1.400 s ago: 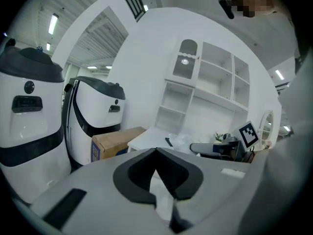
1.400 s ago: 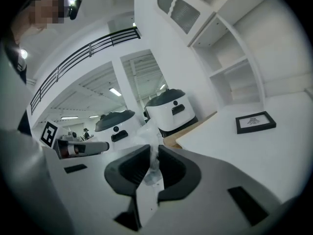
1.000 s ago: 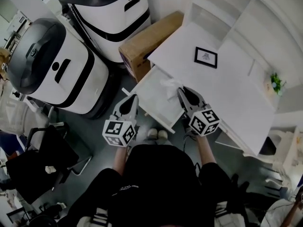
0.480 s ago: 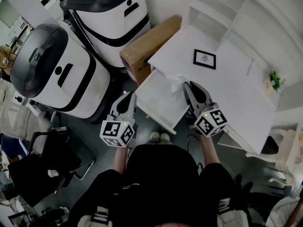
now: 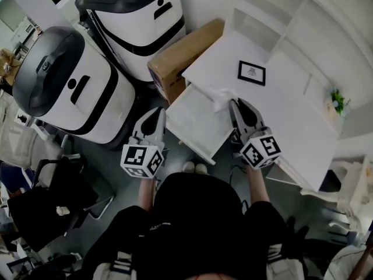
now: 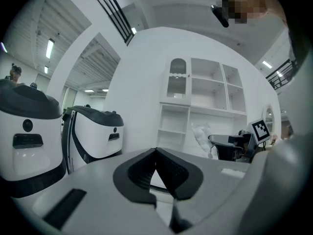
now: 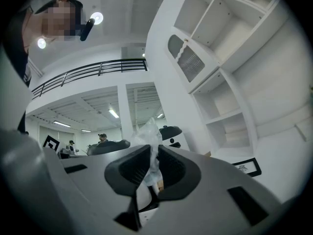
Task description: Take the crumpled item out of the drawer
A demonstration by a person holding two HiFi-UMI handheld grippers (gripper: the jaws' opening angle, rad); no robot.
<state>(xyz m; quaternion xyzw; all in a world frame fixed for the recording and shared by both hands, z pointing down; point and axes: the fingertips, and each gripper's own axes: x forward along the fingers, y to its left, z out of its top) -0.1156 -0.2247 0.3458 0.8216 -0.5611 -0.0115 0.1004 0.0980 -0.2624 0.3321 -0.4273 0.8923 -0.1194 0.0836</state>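
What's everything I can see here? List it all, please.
crumpled clear plastic item: one, whitish, clamped in the right gripper
pulled-out drawer: one, white, under desk edge
flat desk: one, white, right
picture frame: one, black, on desk
cardboard box: one, brown, beside desk
domed machines: two, white and black, left
small plant: one, green, far right
shelf unit: one, white, behind desk
left gripper: one, grey, shut, empty, beside drawer
right gripper: one, grey, shut on the item

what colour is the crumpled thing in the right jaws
Whitish and see-through, like thin plastic. The crumpled item shows best in the right gripper view.
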